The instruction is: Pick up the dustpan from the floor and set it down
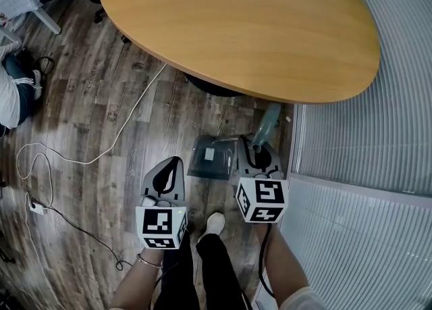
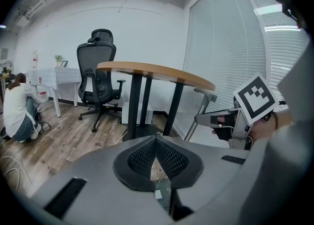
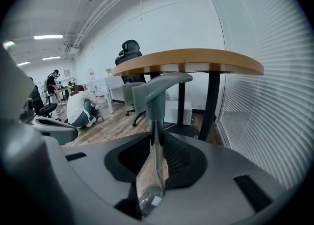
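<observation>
Grey-green plastic fills the right gripper point(image 3: 155, 136): its jaws are partly closed onto the dustpan point(image 1: 212, 158), and the dark ribbed pads point(image 3: 185, 159) press on the thin stem from both sides. In the right gripper view the handle point(image 3: 158, 90) stands up above the jaw tips, while the clear, smoky pan point(image 3: 149, 189) hangs below them, toward the camera. From the head view the same right gripper point(image 1: 257, 152) sits just where the stem meets the pan, with the handle point(image 1: 267, 125) pointing away toward the edge of the round wooden table point(image 1: 270, 25) and the pan lying to the gripper's left over the plank floor point(image 1: 101, 119), close beside the window blinds point(image 1: 358, 140). Whether the pan rests on the floor or hangs just clear of it cannot be told. The left gripper point(image 2: 156, 139) has its jaws closed tip to tip, its meshed pads point(image 2: 140, 158) meeting at the front with only floor showing through the small gap behind them, and it grips nothing. In the head view the left gripper point(image 1: 174, 165) sits just left of the pan, apart from it.
</observation>
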Demonstrator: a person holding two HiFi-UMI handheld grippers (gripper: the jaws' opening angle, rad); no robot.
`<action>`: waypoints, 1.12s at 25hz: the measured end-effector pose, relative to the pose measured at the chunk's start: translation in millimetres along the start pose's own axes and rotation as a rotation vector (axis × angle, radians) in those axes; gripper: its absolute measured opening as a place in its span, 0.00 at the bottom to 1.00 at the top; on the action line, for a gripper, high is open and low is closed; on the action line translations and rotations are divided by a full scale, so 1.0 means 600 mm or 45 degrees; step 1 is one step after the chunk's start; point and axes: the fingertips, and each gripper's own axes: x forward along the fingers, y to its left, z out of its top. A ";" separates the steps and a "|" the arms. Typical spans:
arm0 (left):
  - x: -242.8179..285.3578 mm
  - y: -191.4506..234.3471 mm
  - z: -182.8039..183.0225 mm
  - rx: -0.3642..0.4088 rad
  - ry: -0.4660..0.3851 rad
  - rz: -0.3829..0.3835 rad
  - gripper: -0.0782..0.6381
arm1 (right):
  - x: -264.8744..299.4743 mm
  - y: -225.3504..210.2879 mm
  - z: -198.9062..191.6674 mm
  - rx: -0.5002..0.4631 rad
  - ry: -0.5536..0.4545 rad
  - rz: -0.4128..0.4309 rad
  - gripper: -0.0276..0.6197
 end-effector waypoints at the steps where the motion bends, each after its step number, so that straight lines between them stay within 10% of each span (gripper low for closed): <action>1: 0.000 -0.001 -0.001 0.000 0.000 -0.001 0.13 | 0.000 -0.001 0.000 0.002 0.000 0.000 0.19; 28: -0.013 -0.012 0.011 0.026 -0.006 0.005 0.13 | -0.022 0.001 -0.026 0.043 0.054 0.052 0.26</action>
